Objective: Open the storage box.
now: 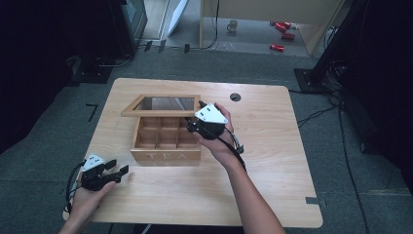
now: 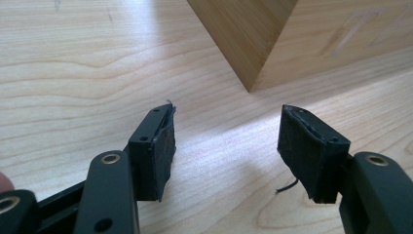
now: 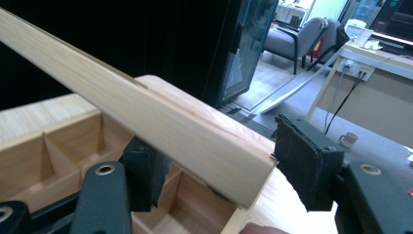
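Observation:
A wooden tea box (image 1: 165, 156) with "TEA" on its front wall stands mid-table, its compartments (image 3: 58, 146) bare. Its glass-windowed lid (image 1: 160, 113) is raised and tilted back. My right gripper (image 1: 192, 124) is at the lid's right front corner. In the right gripper view the lid frame (image 3: 146, 117) runs between the jaws of the right gripper (image 3: 219, 165), with one pad at the frame's end and the other behind it. My left gripper (image 1: 119, 168) hovers low over the table's front left, open with nothing between its pads (image 2: 226, 141). The box's front left corner (image 2: 263, 44) lies just ahead of it.
The light wooden table (image 1: 272, 185) has a cable hole (image 1: 235, 97) at the back. Bare tabletop stretches right of the box and in front of it. On the floor beyond lie red cans (image 1: 280, 29) and a mug (image 1: 233, 25).

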